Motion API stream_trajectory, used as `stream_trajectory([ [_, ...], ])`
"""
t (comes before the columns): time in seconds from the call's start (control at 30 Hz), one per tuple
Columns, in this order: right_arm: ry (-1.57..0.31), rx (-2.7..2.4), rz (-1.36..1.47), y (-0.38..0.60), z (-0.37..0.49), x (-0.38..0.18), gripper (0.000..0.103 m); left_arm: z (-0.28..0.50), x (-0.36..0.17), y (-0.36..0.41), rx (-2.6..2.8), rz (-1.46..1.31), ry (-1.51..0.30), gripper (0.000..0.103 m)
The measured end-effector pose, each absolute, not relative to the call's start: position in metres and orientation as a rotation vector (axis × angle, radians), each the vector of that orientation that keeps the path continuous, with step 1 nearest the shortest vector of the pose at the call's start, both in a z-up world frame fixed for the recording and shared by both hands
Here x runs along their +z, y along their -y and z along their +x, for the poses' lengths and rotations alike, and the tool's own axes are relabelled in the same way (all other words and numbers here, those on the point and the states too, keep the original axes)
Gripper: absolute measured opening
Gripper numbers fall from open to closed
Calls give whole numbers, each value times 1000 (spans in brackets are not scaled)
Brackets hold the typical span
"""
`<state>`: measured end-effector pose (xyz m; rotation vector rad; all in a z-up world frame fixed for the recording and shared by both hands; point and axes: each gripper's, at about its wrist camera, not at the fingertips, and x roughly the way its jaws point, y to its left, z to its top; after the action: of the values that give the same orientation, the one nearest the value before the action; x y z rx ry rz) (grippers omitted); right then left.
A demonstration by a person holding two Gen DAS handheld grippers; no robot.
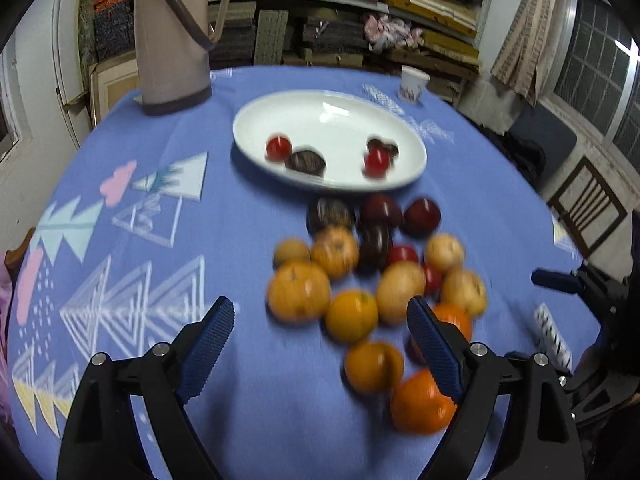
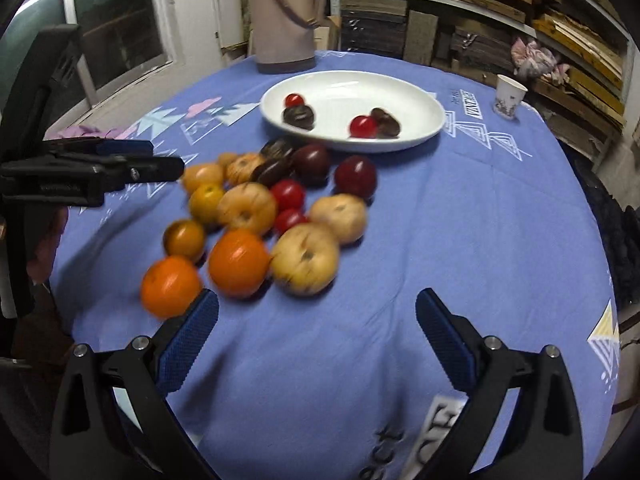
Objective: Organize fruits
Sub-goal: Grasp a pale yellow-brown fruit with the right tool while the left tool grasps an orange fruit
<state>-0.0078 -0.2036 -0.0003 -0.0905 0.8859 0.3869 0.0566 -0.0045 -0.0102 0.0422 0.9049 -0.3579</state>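
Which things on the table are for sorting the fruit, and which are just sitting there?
For the job:
- white plate, two red and two dark fruits already in it
- pile of fruit on the cloth beside it
- left gripper and right gripper, both open and empty

Just sitting there:
- tall flask
- paper cup
- blue tablecloth

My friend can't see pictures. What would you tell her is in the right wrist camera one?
An open right gripper hovers empty over a blue tablecloth, near a fruit pile. Behind it, a white plate holds four small fruits, with a beige flask and paper cup farther back.
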Motion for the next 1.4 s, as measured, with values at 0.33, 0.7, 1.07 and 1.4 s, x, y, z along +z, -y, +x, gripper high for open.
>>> stream_trajectory([
  [0.33,-913,344,81,216,18,-4,71,33,-35,-7,-343,26,-959,89],
  [0.7,-965,318,61,203,46,-18,68,35,-37,-6,-357,24,-970,89],
  [1.07,-1010,376,96,200,53,-26,46,35,-39,3,-382,28,-981,89],
  [1.4,-989,369,146,229,28,-21,46,39,-41,14,-412,9,-959,88],
])
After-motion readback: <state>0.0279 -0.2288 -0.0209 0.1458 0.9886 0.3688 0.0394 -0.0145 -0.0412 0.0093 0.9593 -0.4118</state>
